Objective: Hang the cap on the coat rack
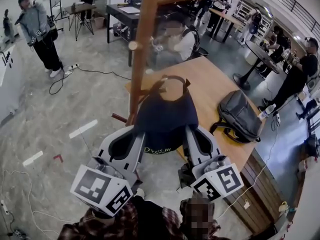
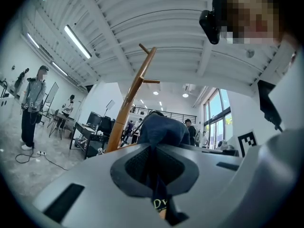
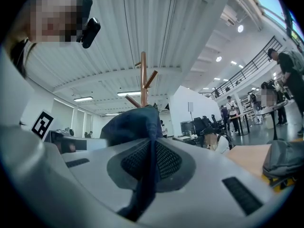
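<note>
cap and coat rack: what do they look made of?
cap: soft fabric, dark navy, matte; it creases and drapes. coat rack: probably wood, smooth warm-brown finish with a slight sheen; round pole and pegs. Solid or veneer, can't tell.

Grey marbled floor (image 1: 75,104) with 2 white tape marks (image 1: 82,129) and a black cable (image 1: 97,72) trailing across it. A wooden bench (image 1: 220,84) carries a grey backpack (image 1: 240,116). A dark desk (image 1: 122,14) and a round table (image 1: 260,49) stand beyond. Overhead, a white ribbed ceiling (image 2: 156,27) with strip lights (image 2: 78,42). Tall windows (image 2: 218,113) on 1 side.
</note>
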Motion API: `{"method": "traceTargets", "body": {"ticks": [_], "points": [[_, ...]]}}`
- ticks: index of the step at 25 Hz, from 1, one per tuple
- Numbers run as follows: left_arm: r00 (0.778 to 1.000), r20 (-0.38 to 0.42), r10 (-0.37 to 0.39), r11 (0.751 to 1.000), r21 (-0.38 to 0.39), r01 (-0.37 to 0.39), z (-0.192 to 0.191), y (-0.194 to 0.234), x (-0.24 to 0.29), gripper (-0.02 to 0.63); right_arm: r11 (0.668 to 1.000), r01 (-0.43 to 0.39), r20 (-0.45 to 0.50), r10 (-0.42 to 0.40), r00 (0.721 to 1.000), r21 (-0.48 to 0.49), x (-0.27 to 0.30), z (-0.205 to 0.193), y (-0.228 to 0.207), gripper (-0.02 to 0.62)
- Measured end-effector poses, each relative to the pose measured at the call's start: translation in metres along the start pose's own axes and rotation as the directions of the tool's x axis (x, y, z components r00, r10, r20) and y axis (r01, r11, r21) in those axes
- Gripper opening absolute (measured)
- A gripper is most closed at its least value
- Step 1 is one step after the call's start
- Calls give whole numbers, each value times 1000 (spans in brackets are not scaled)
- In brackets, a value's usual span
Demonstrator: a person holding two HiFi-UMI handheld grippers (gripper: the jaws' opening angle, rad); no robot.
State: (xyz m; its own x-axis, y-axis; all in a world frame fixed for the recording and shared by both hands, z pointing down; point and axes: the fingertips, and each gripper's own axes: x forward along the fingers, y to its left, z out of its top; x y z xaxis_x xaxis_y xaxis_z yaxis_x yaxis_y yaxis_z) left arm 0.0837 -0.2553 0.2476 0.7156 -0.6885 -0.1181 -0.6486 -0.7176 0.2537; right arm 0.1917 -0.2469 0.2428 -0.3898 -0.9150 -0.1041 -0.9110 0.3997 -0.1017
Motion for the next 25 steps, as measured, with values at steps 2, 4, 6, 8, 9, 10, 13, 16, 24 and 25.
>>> {"method": "traceTargets", "body": {"ticks": [2, 4, 6, 8, 9, 10, 13, 16, 24, 25], "points": [[1000, 2, 6, 1000, 4, -6, 4, 5, 2, 14, 1000, -15, 3, 15, 1000, 3, 7, 3, 0, 18], [1000, 7, 3, 1000, 5, -3, 10, 7, 3, 14, 1000, -20, 12, 20, 1000, 2, 13, 8, 2, 18], [1000, 23, -4, 1000, 0, 4, 18, 6, 3, 14, 1000, -24, 23, 24, 999, -7, 16, 16, 3, 18], [998, 57, -10, 1000, 3, 9, 28, 4, 1, 14, 999, -39, 43, 40, 998, -24, 17, 26, 7, 18], [997, 76, -12, 1000, 8, 12, 35, 3, 0, 14, 998, -48, 57, 50, 997, -38, 18, 33, 10, 18], [995, 95, -15, 1000, 17, 14, 42, 2, -2, 14, 997, -57, 71, 61, 996, -54, 19, 41, 13, 18], [989, 145, -22, 999, 48, 15, 64, -1, -7, 14, 991, -85, 108, 97, 989, -105, 24, 66, 23, 18], [982, 188, -26, 997, 77, 11, 86, -3, -12, 14, 983, -109, 138, 130, 982, -151, 29, 88, 33, 18], [971, 237, -27, 993, 117, -1, 113, -6, -14, 14, 959, -176, 147, 212, 966, -222, 41, 115, 40, 18], [970, 243, -23, 993, 121, -7, 114, -6, -16, 14, 956, -187, 145, 223, 964, -226, 42, 116, 42, 18]]}}
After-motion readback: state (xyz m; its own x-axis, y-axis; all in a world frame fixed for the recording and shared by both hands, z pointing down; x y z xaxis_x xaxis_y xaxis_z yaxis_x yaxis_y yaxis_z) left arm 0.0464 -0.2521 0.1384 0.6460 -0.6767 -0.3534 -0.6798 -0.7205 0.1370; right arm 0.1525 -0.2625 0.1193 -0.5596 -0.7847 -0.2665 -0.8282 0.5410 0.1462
